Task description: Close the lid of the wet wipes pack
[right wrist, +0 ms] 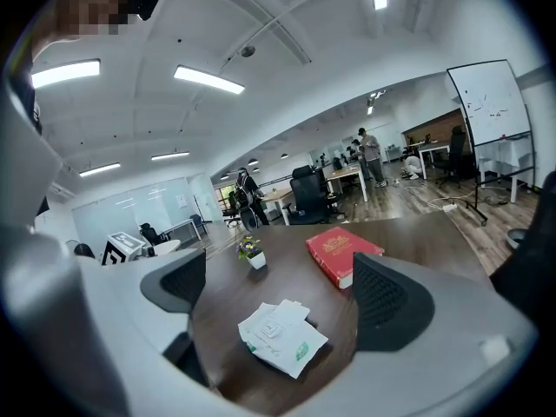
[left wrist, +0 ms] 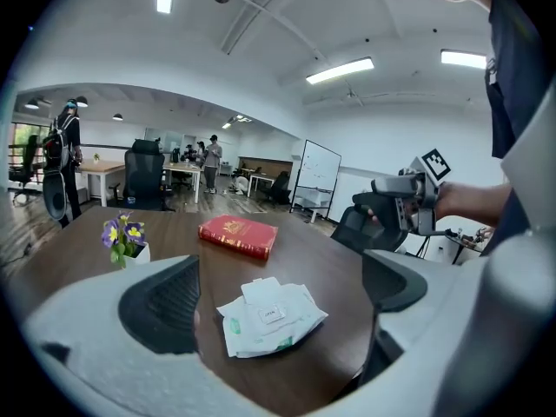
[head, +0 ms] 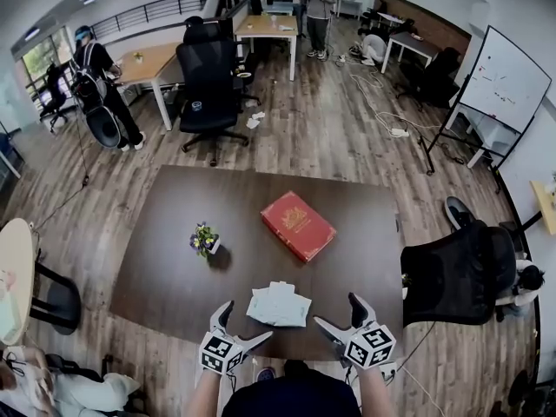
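Observation:
A white wet wipes pack [head: 279, 305] lies flat near the front edge of the dark brown table [head: 174, 259], its small lid flap folded back toward the far side. The pack [left wrist: 270, 316] shows between the left gripper's wide jaws, a short way ahead of them. In the right gripper view the pack [right wrist: 281, 336] also lies ahead, between spread jaws. My left gripper [head: 236, 321] hovers at the pack's near left, open and empty. On the pack's right my right gripper [head: 339, 313] is open and holds nothing.
A red book [head: 298, 225] lies past the pack, toward the table's middle. A small pot of purple flowers [head: 204, 241] stands to the left. A black office chair [head: 456, 272] is at the table's right side. People stand at desks farther back.

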A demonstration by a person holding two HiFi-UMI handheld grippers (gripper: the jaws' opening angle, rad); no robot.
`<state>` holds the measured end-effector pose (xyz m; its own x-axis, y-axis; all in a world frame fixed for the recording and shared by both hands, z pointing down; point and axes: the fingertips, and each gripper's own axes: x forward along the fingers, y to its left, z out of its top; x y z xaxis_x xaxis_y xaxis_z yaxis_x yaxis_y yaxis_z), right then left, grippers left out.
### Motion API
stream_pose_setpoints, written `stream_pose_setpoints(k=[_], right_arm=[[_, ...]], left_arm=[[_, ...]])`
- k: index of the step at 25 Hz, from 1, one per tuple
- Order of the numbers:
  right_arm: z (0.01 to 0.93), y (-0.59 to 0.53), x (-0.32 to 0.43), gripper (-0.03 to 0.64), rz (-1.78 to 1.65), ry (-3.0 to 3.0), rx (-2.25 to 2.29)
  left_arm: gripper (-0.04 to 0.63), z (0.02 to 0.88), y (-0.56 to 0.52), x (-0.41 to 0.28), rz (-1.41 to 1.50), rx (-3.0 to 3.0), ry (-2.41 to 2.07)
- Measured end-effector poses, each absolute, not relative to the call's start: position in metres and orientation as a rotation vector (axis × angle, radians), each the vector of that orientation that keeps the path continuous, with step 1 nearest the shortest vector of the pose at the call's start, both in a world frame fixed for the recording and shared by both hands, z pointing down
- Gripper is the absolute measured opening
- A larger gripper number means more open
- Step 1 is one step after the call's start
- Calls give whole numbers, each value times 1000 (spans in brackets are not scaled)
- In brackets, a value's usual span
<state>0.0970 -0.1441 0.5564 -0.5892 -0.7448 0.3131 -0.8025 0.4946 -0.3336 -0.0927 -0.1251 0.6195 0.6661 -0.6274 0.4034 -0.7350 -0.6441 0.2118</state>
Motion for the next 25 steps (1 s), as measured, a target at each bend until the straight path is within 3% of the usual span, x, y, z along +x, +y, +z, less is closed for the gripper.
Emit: stream_pose_setpoints(k=[25], right_arm=[[596,-179,95,540,769,-2566,1189]], left_arm=[[560,783,-155,-49,837,2355,-906]])
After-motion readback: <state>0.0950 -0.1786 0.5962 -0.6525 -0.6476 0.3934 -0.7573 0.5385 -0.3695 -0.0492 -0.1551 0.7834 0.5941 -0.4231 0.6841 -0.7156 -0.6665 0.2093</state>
